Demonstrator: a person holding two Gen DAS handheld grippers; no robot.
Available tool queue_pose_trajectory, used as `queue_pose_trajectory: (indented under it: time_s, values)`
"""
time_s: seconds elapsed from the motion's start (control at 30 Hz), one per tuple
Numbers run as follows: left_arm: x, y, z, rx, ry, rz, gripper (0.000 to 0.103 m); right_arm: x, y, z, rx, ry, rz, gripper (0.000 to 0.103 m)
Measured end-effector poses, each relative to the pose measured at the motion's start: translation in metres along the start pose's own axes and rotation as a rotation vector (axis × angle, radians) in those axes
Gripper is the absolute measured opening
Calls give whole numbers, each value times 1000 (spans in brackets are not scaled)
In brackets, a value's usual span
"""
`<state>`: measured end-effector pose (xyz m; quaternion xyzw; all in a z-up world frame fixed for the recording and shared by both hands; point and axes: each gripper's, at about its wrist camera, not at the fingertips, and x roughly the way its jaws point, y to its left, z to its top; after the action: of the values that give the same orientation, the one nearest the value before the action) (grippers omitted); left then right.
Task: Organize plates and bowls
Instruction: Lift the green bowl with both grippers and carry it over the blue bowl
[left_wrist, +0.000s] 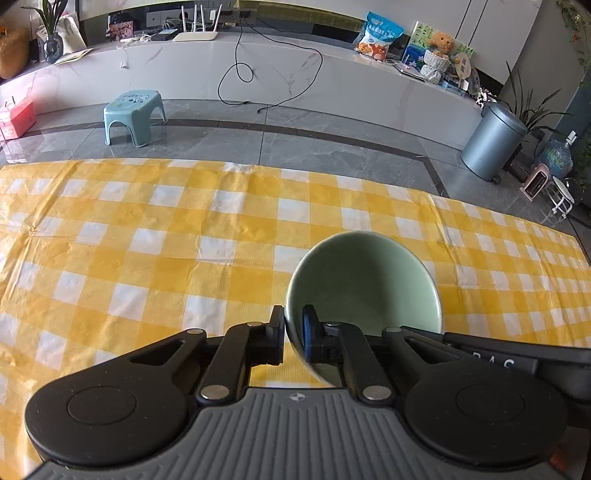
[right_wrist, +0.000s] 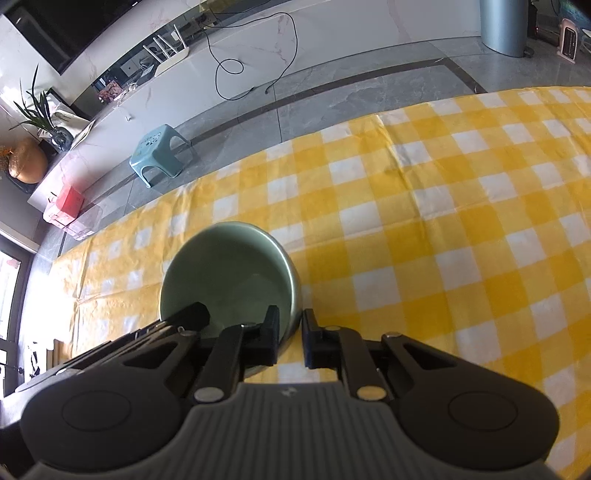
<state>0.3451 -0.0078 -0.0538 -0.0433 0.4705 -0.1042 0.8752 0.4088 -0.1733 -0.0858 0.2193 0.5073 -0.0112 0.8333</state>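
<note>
A pale green bowl (left_wrist: 365, 280) stands on the yellow-and-white checked tablecloth (left_wrist: 147, 240). My left gripper (left_wrist: 293, 317) is shut on the bowl's near-left rim, one pad inside the wall and one outside. In the right wrist view the same bowl (right_wrist: 229, 273) sits left of centre, and my right gripper (right_wrist: 290, 319) is shut on its right rim in the same way. Each view shows part of the other gripper's black body at the bowl's opposite side. No plates are in view.
The tablecloth (right_wrist: 443, 221) spreads wide around the bowl, and its far edge drops to a grey tiled floor. On the floor stand a teal stool (left_wrist: 133, 116) and a grey bin (left_wrist: 493, 142). A long marble ledge with clutter runs along the back.
</note>
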Motion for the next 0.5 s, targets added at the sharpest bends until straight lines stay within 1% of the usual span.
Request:
queue_pose_trajectory:
  time_s: [0.2, 0.4, 0.5]
  values:
    - [-34, -2, -16, 8, -25, -2, 9, -29, -1, -18, 29, 10, 21, 9]
    - [-73, -2, -37, 0, -40, 8, 9, -65, 4, -49, 14, 7, 43, 9]
    - [-99, -5, -47, 10, -61, 12, 9, -86, 6, -65, 13, 4, 63, 9]
